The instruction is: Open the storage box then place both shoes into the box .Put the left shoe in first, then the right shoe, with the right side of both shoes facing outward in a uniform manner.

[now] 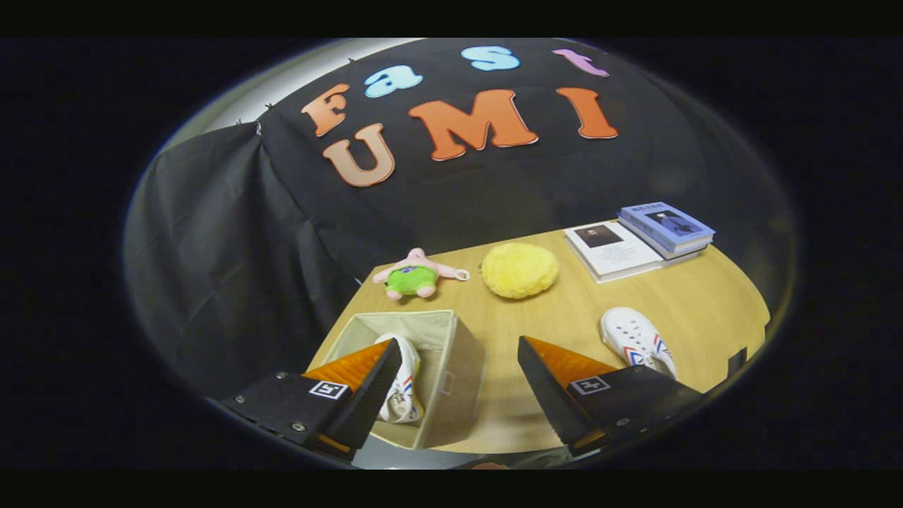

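With our jaws (458, 384) spread and empty above the desk (557, 321), one shoe (403, 395) already sits in the open box (455, 367) and the other (637, 340) lies right; light and soft, we judge its firmer heel the best hold

Gripper (458, 381) — 2 wedge fingers, ribbed pads, square tag markers, screws.
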The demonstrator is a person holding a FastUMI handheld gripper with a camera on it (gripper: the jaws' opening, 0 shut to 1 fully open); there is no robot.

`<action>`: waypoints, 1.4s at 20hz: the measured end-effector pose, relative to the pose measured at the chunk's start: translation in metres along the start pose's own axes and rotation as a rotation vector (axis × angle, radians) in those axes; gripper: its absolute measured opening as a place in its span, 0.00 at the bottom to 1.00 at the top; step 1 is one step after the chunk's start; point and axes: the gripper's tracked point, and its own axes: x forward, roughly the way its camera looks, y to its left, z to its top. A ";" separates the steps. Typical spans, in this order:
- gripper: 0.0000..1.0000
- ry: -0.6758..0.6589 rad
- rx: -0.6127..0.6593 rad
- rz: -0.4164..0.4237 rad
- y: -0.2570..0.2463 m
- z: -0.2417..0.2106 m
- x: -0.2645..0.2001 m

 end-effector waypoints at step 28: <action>0.98 0.303 -0.045 -0.220 -0.284 -0.104 0.026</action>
